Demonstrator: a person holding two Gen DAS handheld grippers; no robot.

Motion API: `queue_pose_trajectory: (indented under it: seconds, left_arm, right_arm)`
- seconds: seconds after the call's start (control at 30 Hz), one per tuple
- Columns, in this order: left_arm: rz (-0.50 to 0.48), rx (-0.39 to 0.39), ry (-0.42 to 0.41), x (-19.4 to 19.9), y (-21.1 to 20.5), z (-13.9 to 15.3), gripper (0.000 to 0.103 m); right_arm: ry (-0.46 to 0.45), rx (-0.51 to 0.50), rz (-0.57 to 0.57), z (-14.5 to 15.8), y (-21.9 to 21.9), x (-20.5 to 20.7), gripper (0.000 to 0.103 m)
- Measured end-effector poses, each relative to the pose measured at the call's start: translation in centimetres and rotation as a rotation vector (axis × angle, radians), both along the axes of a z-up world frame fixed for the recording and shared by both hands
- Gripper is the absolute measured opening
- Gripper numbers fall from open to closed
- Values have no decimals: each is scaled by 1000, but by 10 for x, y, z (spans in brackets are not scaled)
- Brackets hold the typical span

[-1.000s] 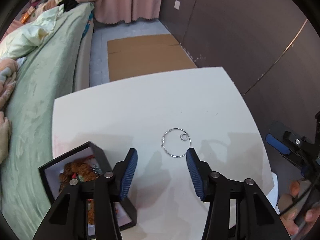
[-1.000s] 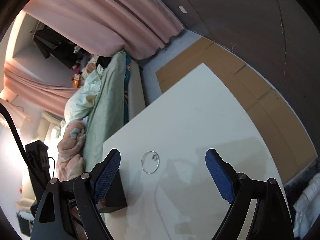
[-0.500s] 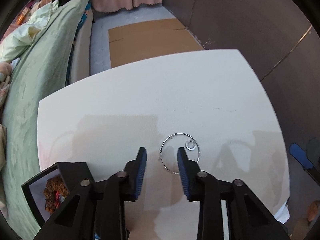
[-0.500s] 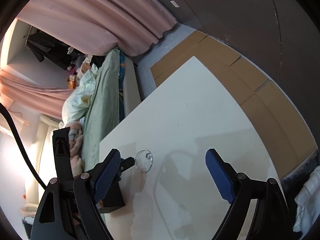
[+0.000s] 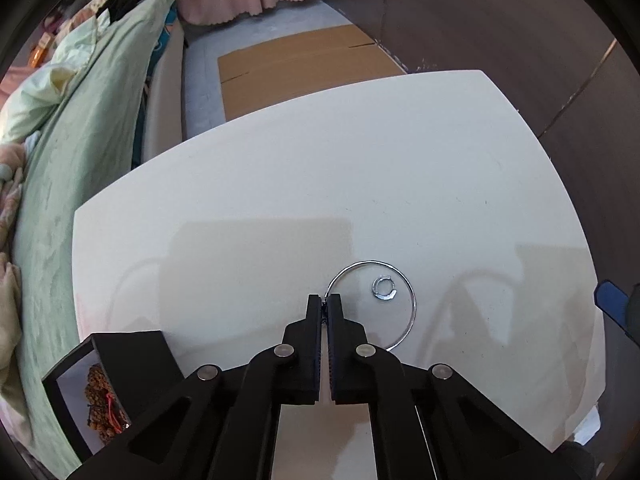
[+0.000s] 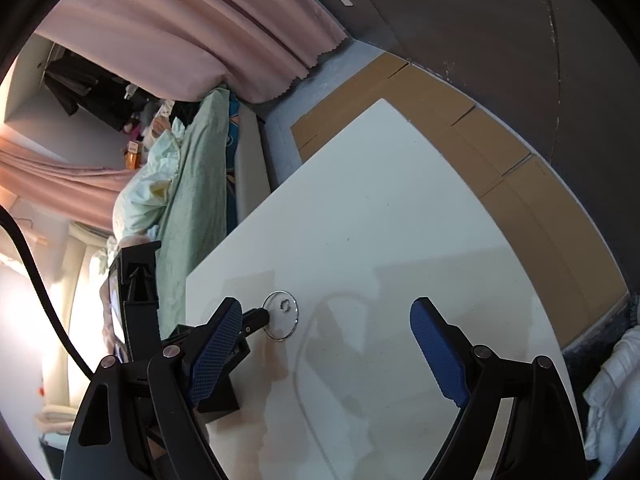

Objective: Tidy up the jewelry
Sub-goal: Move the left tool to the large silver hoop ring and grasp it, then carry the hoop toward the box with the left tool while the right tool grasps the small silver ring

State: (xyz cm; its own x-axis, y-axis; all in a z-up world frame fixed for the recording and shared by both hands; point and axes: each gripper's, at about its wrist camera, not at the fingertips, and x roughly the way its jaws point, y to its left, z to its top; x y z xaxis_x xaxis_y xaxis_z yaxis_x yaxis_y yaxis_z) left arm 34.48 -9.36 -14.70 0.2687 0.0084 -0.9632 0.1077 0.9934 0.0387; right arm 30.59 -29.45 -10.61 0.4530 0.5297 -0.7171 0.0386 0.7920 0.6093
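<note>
on the white table (image 5: 280, 184), the left gripper (image 5: 324, 305) has its two fingers pressed together on the near-left rim of the thin silver bangle (image 5: 412, 300).
the bangle lies flat, it seems, and a small silver ring (image 5: 384, 289) lies inside its circle, apart from the rim. the right gripper (image 6: 326, 340) hangs above the table with its blue pads wide apart, nothing between them. beside the left gripper, at the table's left edge, stands an open black box (image 5: 120, 364) with brown beads (image 5: 100, 400) inside. a green blanket (image 5: 80, 160) lies beyond the table.
</note>
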Motion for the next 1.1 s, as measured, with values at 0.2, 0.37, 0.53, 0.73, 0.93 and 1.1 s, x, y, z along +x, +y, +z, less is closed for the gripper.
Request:
queue_pose_trajectory:
  seconds: [0.2,0.37,0.53,0.73,0.93,1.1]
  left_arm:
    - [0,-35,-16,-9,10,12,2]
    - [34,-71,-46,-11,30,35,2]
    - [55,-101,-76,-18,51,56,2]
    - [83,-133,-103,-29,79,73,2]
    - [99,-165,-123,-41,99,82,2]
    - [106,-186,-139,-46,116,86,2]
  right_arm:
    - [19,-43,51,-6,17,3,80]
    - [34,-81,90,-11,31,9,68]
    - [41,-121,136,-14,50,14,56]
    - [91,-105,172,-26,65,24,38]
    - [147,3,183,-40,73,24,38]
    - [198,72,166,-55,86,30,38]
